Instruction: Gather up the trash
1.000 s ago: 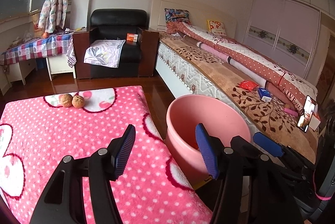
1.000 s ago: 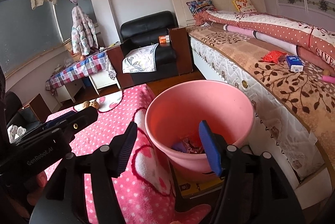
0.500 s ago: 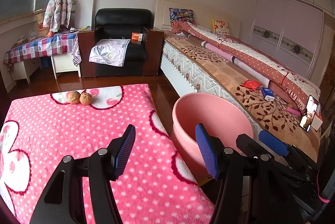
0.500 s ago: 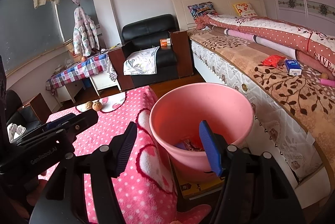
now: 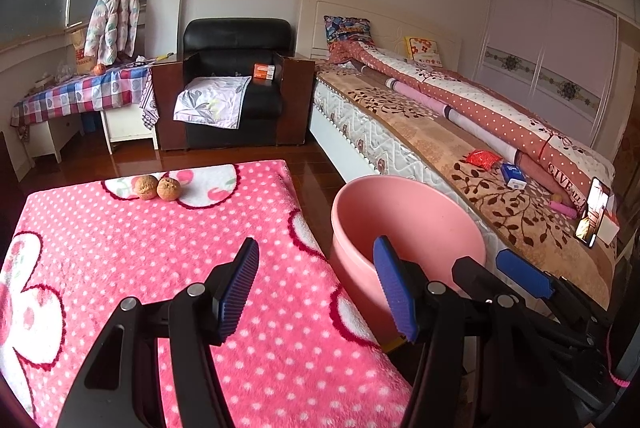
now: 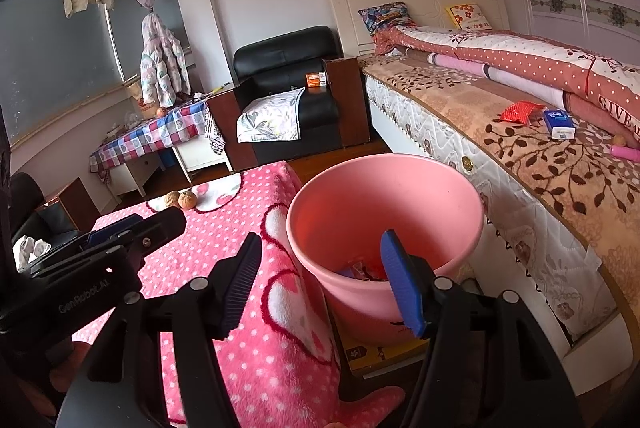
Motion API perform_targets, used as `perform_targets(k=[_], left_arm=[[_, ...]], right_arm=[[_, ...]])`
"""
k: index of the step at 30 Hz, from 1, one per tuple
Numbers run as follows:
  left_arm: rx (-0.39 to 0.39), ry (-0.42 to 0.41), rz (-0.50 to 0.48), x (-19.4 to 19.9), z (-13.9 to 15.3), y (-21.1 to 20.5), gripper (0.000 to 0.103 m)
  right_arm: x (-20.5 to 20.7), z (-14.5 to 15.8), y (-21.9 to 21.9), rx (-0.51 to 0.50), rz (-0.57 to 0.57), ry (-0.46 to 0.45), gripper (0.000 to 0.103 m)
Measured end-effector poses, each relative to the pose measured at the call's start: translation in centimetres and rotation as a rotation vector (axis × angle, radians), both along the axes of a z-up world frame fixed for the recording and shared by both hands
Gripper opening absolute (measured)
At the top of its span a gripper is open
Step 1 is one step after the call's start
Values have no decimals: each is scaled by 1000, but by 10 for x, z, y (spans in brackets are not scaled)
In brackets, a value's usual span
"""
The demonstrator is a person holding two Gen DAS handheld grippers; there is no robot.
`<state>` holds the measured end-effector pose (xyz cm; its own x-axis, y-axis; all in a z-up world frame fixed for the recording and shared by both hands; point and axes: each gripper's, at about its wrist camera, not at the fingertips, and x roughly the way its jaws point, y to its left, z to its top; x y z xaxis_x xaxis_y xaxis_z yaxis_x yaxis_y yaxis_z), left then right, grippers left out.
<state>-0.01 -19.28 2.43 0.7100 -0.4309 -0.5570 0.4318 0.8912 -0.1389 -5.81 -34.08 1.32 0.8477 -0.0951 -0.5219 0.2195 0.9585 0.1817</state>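
Note:
A pink bucket point(image 6: 386, 204) stands on the floor between the pink dotted blanket point(image 5: 120, 252) and the bed; wrappers point(image 6: 362, 272) lie at its bottom. Two brown walnut-like balls point(image 5: 157, 187) rest at the blanket's far end, also seen from the right wrist point(image 6: 181, 199). My left gripper point(image 5: 316, 288) hovers open and empty above the blanket's right edge. My right gripper point(image 6: 322, 282) is open and empty too, straddling the bucket's near rim. On the bed lie a red wrapper point(image 6: 520, 111) and a blue-white box point(image 6: 559, 123).
The bed point(image 5: 420, 148) runs along the right with a rolled quilt and a phone point(image 5: 594, 210) on it. A black armchair point(image 5: 236, 88) holds an orange box point(image 5: 264, 71). A checked-cloth table point(image 5: 80, 92) stands at the left. A yellow box point(image 6: 376, 354) lies under the bucket.
Both views have drawn back slightly from the bucket and blanket; the walnuts and bucket sit a little farther right in frame. Both grippers stay open.

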Motion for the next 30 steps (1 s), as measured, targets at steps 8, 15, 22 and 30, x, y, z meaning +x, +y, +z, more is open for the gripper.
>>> perform_targets(k=[8,15,22,30], left_arm=[[2,-1,-1,-1,0,-1,59],[1,0,-1,-2,0,-1,59],[3,-2,-1,-1,0,-1,59],[6,-1,-3,-2,1,-2,59]], right_arm=[[-3,-1,3,8,-2,0,62],[-4,-1,3,8,-1,0,62],[-4,-2,2,9,1,0,62],[-4,-2,2,6,-2,1,62]])
